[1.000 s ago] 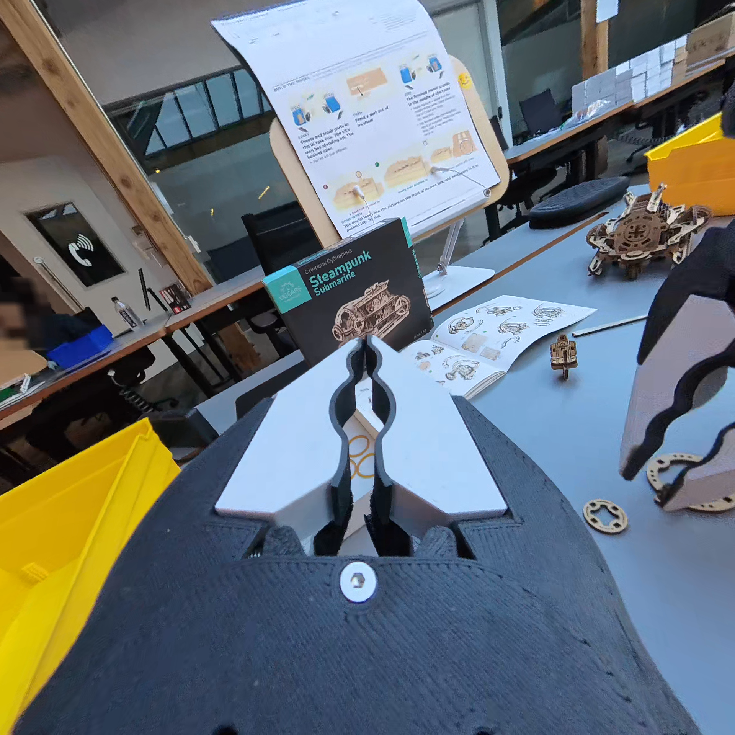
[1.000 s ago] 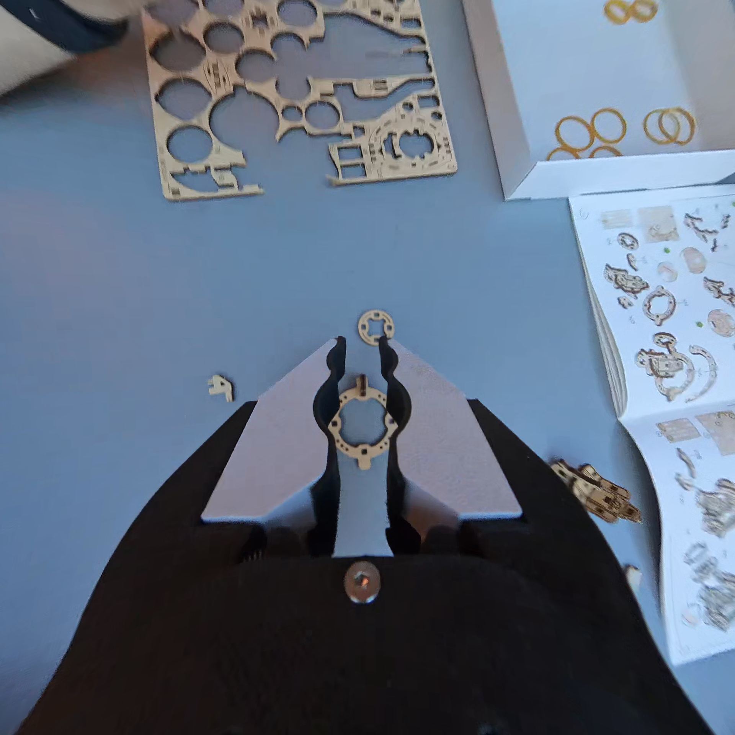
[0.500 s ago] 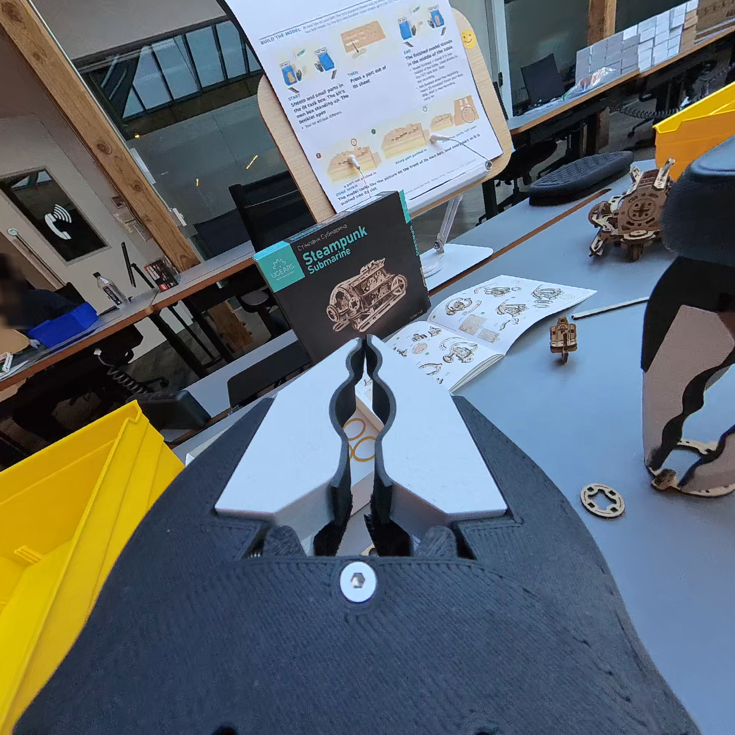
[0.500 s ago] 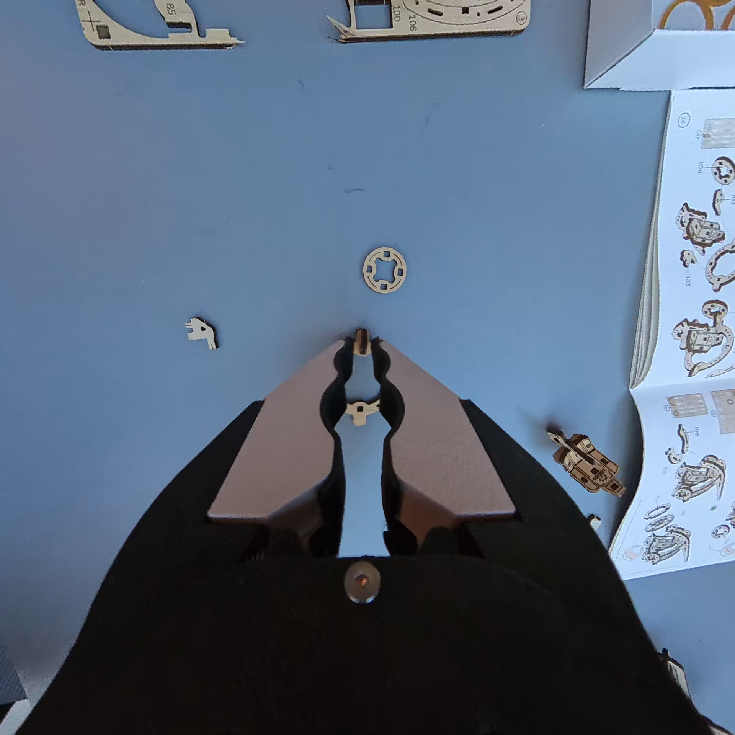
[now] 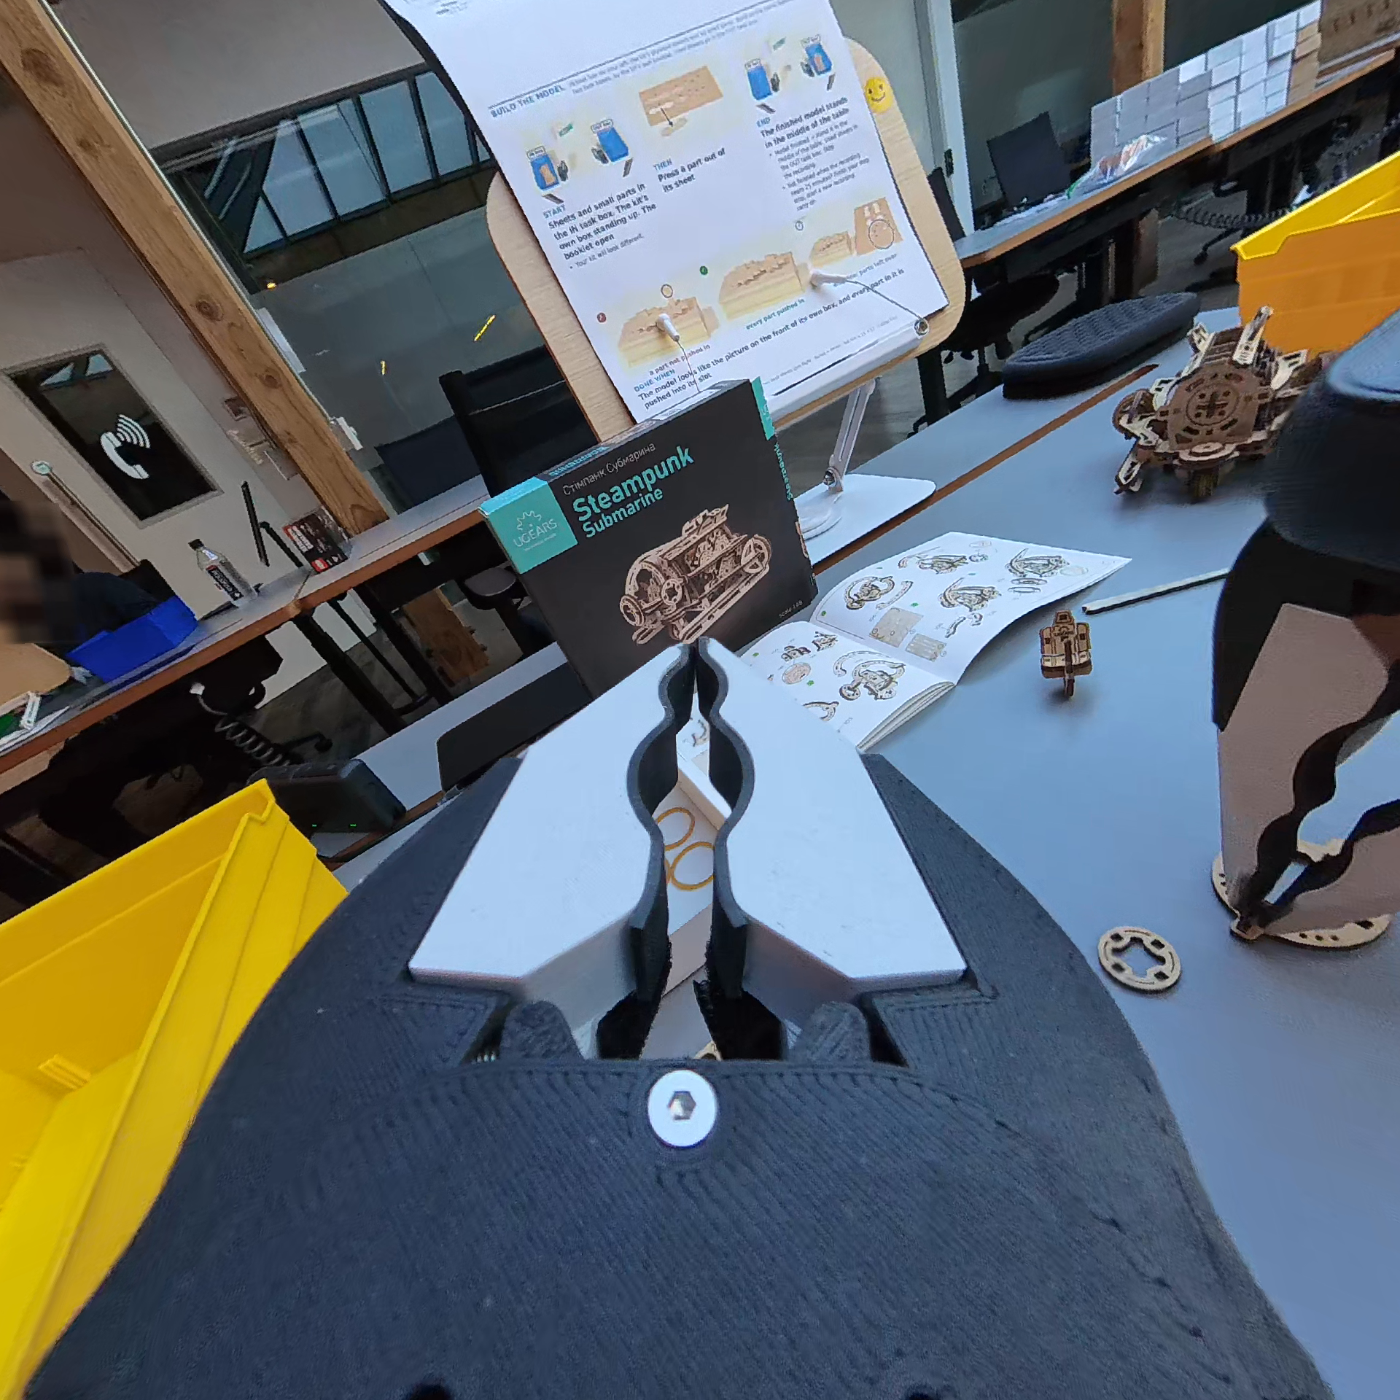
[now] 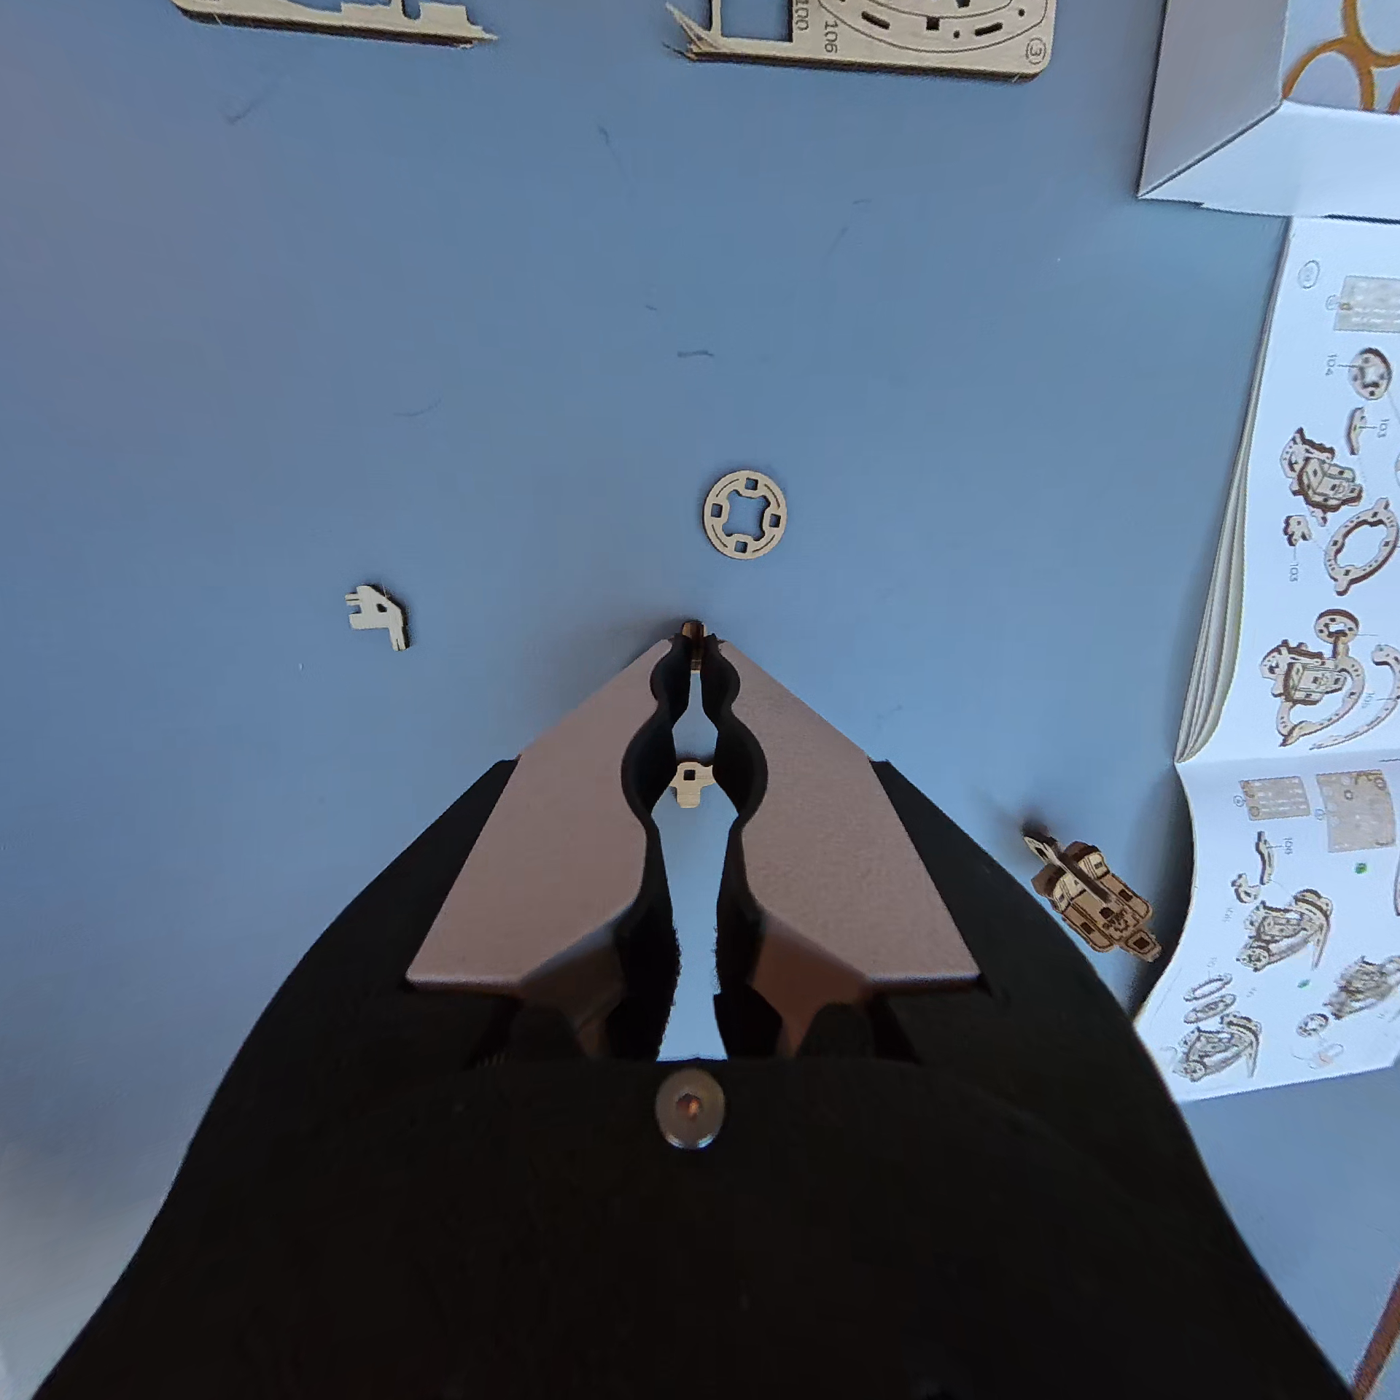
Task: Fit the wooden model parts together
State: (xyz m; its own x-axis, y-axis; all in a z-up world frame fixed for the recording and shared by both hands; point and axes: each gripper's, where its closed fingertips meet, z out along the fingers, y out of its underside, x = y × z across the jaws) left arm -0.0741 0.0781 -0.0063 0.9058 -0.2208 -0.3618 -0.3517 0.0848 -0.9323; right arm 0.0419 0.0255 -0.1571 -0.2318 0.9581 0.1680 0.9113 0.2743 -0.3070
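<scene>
My right gripper (image 6: 692, 642) points down at the blue-grey table and is shut on the top tab of a flat wooden ring part (image 6: 691, 782). Most of the ring is hidden under the fingers. In the left wrist view this gripper (image 5: 1250, 920) stands on the ring (image 5: 1322, 938), which lies on the table. A small round wooden disc (image 6: 745, 516) lies just beyond the tips, also seen in the left wrist view (image 5: 1139, 958). My left gripper (image 5: 695, 653) is shut and empty, held above the table to the left.
A small hook-shaped piece (image 6: 379, 615) lies left. A small wooden sub-assembly (image 6: 1091, 898) lies right, beside the open booklet (image 6: 1326, 606). A punched wooden sheet (image 6: 871, 38) and a white box (image 6: 1250, 114) lie far. The kit box (image 5: 651, 545), yellow bins (image 5: 114, 985) and a finished model (image 5: 1204, 424) stand around. There is about 20 cm between the tips of the two grippers. The left gripper is farther from the small round wooden disc (image 6: 745, 516), some 20 cm, than the right, some 4 cm. It turns up in the left wrist view (image 5: 1139, 956) as well.
My right gripper went from open around the ring to shut on its top tab, and tilted down closer to the table. My left gripper stayed shut and hardly moved.
</scene>
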